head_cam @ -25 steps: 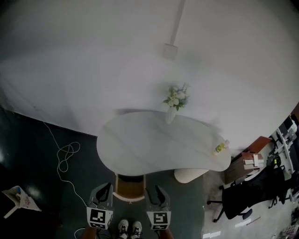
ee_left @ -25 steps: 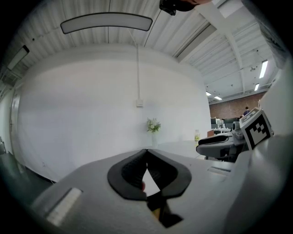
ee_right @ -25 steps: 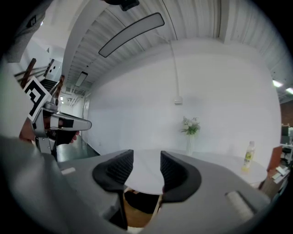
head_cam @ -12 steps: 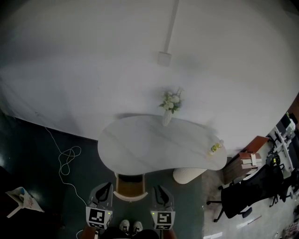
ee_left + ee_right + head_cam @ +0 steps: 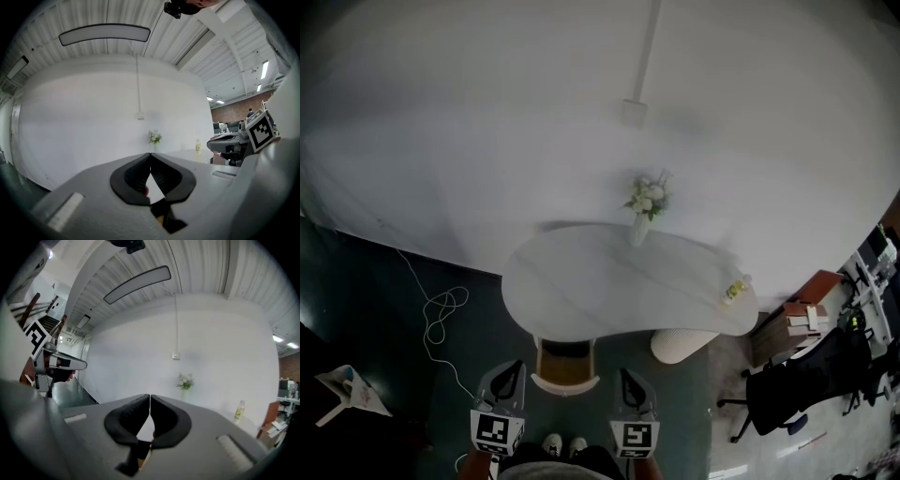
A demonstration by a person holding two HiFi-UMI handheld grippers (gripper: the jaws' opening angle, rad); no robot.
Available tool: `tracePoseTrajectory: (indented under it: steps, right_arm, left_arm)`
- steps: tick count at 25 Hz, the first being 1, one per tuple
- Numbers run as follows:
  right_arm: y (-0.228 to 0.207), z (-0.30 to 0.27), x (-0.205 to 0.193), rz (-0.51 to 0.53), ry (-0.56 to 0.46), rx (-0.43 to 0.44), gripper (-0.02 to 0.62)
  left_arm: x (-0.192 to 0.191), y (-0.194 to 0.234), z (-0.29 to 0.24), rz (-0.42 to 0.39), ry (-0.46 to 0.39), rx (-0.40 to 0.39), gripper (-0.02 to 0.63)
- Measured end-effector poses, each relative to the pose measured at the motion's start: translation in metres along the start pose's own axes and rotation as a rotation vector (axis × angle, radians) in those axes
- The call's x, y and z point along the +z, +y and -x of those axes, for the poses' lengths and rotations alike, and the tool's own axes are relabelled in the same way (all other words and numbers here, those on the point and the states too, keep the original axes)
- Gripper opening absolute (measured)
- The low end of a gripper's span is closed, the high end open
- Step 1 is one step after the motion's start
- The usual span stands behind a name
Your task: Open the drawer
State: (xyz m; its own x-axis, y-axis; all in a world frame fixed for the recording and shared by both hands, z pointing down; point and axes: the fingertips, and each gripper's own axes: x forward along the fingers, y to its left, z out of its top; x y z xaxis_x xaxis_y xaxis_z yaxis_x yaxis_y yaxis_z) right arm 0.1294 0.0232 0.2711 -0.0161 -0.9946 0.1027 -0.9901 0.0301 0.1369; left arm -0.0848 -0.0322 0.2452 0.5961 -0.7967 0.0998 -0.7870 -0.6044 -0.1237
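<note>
A small wood-coloured unit with a white front (image 5: 565, 366) stands under the near edge of the white kidney-shaped table (image 5: 609, 291); I cannot make out a drawer front or handle on it. My left gripper (image 5: 510, 382) hangs just left of the unit and is shut, its tips touching with nothing between them (image 5: 150, 155). My right gripper (image 5: 628, 386) is level with it on the unit's right. Its jaws are closing and the tips meet on nothing (image 5: 150, 397). Both point towards the table and the white wall.
A vase of flowers (image 5: 645, 201) stands at the table's far edge and a small bottle (image 5: 737, 290) at its right end. A white cable (image 5: 441, 314) lies on the dark floor at left. A black office chair (image 5: 797, 389) and wooden shelves (image 5: 806, 323) are at right.
The right gripper's jaws stood apart a second ago and are now together. Both grippers have risen a little. The left gripper stays shut.
</note>
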Motion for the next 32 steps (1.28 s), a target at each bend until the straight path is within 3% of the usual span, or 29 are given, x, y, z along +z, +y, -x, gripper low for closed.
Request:
tracePoseTrajectory:
  steps: [32]
  right_arm:
    - [0.009, 0.011, 0.008, 0.024, -0.010, 0.019, 0.005]
  left_arm:
    - [-0.004, -0.013, 0.007, 0.006, 0.009, -0.010, 0.011]
